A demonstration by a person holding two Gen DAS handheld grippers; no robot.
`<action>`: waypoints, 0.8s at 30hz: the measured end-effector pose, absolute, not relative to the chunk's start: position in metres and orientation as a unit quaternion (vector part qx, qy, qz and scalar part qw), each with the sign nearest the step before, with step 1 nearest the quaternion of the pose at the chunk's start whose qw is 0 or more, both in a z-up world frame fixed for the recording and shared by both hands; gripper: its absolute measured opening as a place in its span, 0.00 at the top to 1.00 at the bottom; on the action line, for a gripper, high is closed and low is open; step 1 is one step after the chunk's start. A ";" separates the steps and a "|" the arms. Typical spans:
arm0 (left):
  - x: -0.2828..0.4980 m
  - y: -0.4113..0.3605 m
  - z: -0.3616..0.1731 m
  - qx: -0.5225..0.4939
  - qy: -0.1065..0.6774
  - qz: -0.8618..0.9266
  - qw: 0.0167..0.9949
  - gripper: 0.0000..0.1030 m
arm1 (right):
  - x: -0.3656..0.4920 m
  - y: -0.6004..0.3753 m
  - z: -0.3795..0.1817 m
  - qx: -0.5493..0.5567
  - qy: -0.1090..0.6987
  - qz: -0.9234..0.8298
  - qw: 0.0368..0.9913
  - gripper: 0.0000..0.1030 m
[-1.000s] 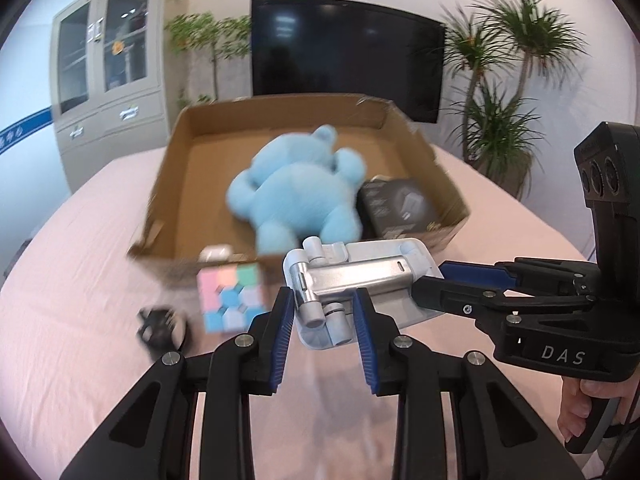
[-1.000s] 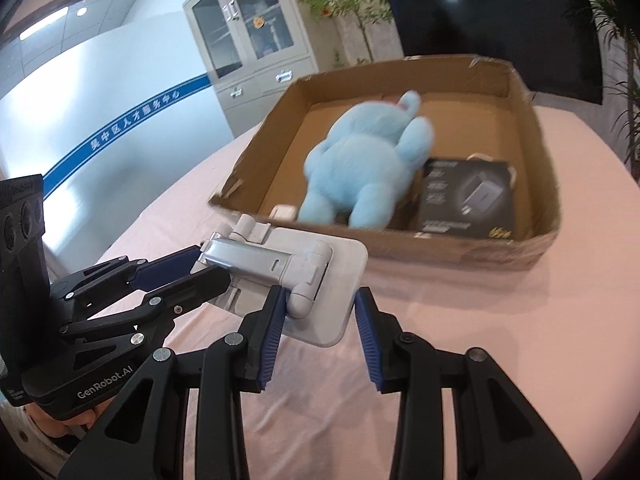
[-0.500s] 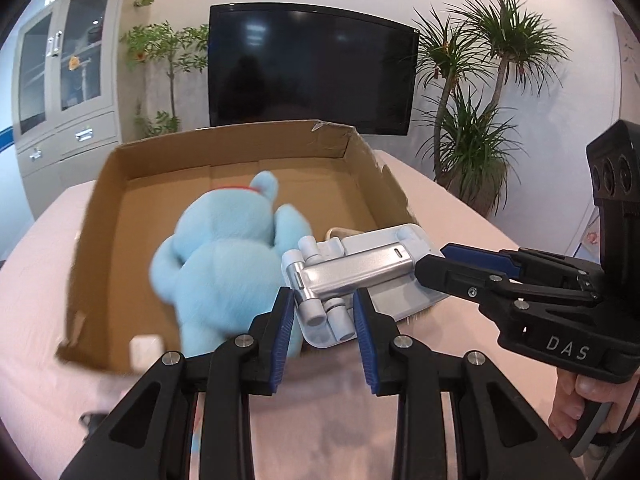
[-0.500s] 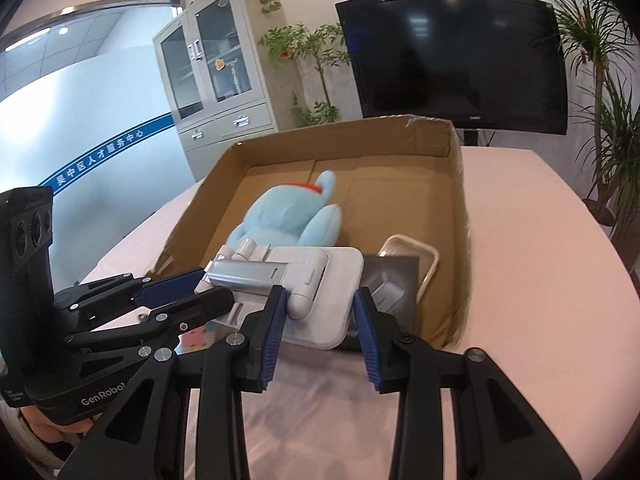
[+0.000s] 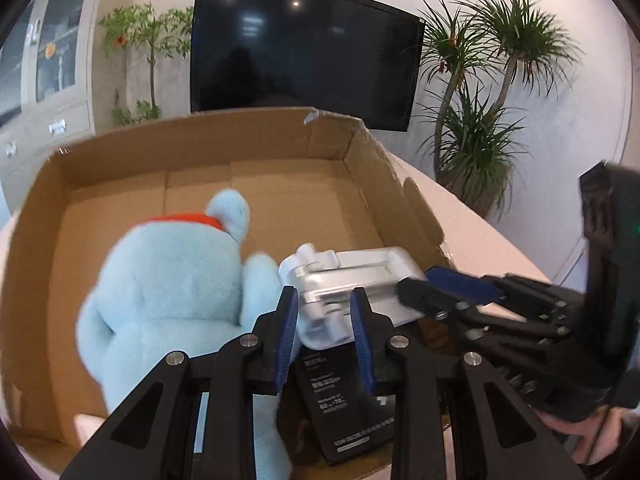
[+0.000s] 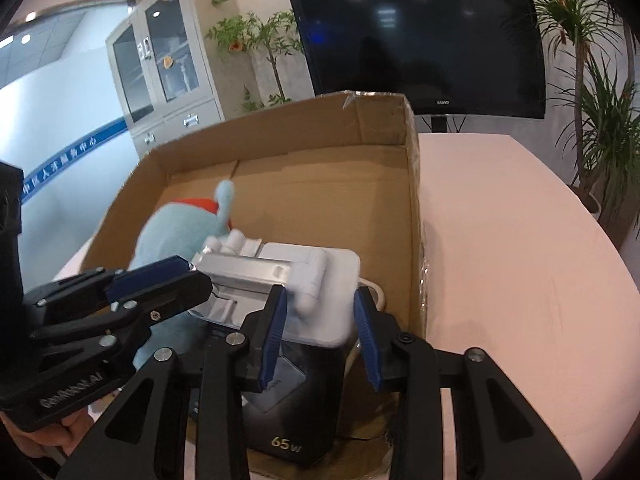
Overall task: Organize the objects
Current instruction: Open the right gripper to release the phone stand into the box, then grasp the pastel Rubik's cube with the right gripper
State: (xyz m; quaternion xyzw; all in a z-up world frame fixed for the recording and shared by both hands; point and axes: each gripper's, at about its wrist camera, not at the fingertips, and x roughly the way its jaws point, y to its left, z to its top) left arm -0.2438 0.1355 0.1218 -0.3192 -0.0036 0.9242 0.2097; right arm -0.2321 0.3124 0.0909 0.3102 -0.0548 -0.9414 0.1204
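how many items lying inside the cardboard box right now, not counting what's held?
2 visible. A blue plush toy lies at the left of the box, and a black carton sits at its near right. The carried stand may hide more.

A black flat-screen television (image 5: 304, 52) hangs on the white rear wall. Palm plants (image 5: 480, 120) stand to its right. A thin leafy plant (image 5: 150, 36) stands to its left, beside a grey glass-door cabinet (image 6: 164, 80). A pink tabletop (image 6: 520, 240) extends right of centre.
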 end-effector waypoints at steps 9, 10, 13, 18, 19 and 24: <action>-0.202 0.091 0.140 -0.297 -0.016 0.938 0.179 0.20 | -0.196 0.303 0.116 0.291 -0.051 -0.951 0.091 0.35; -0.194 0.079 0.144 -0.291 -0.024 0.940 0.175 0.09 | -0.188 0.297 0.120 0.285 -0.048 -0.952 0.098 0.35; -0.174 0.047 0.151 -0.285 -0.041 0.945 0.152 0.09 | -0.171 0.277 0.126 0.285 -0.064 -0.947 0.130 0.30; -0.134 -0.004 0.142 -0.296 -0.049 0.945 0.129 0.08 | -0.144 0.227 0.123 0.299 -0.067 -0.931 0.198 0.23; -0.127 -0.012 0.135 -0.300 -0.049 0.945 0.124 0.07 | -0.142 0.220 0.120 0.304 -0.067 -0.927 0.208 0.23; -0.105 -0.044 0.093 -0.332 -0.066 0.933 0.122 0.05 | -0.137 0.183 0.095 0.340 -0.057 -0.909 0.235 0.23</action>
